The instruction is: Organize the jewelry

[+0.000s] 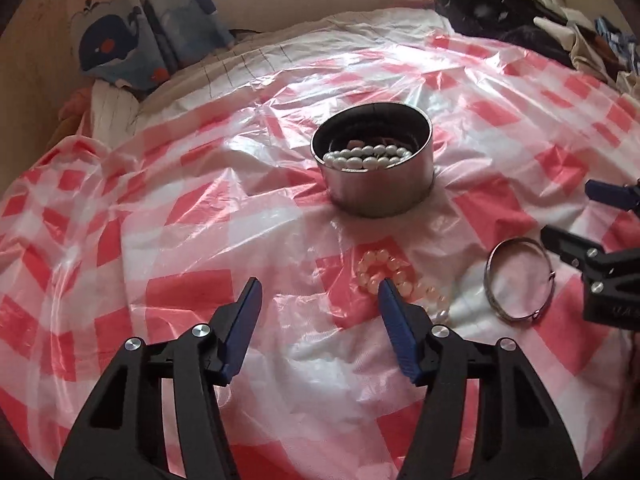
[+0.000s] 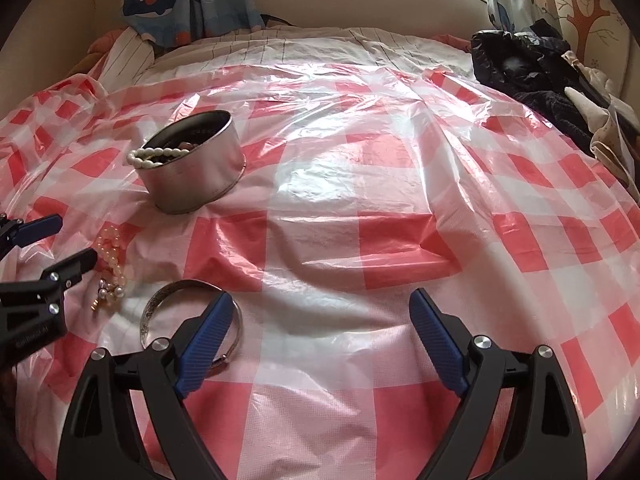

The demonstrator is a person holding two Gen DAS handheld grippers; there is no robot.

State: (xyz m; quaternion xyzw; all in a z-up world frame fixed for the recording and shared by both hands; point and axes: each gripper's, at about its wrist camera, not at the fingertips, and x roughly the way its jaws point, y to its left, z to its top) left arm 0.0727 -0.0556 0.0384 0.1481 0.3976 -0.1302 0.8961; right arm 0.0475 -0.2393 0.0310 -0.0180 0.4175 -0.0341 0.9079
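**Listener:** Where is everything sitting right now?

**Me:** On the bed, over a red-and-white checked plastic sheet (image 1: 180, 208), I am holding both tools low. Going left to right: my left gripper (image 1: 320, 292) is hanging with its blue fingers spread wide and nothing between them. Its right finger is lying just over a pale pink bead bracelet (image 1: 384, 270), which is resting on the sheet. Beyond that, farther from me, a round metal tin (image 1: 376, 188) is standing upright with a white pearl strand (image 1: 366, 160) draping over its near rim. To the right of the pink beads, a silver bangle (image 1: 520, 280) is lying flat. My right gripper (image 2: 320, 300) is also spread and empty, its left finger crossing over the bangle's edge.

**Listener:** Which piece are you going for, and how?

**Me:** I am judging that the pink beads come next, with the tin as their home. I am thinking of shifting the left tool rightward so the beads sit between both fingers, then pressing down lightly before closing.

**Listener:** Any hazard?

**Me:** The sheet is looking slick and wrinkled, so I could be pinching plastic along with beads. A loose strand may also be slipping out if caught off-centre.
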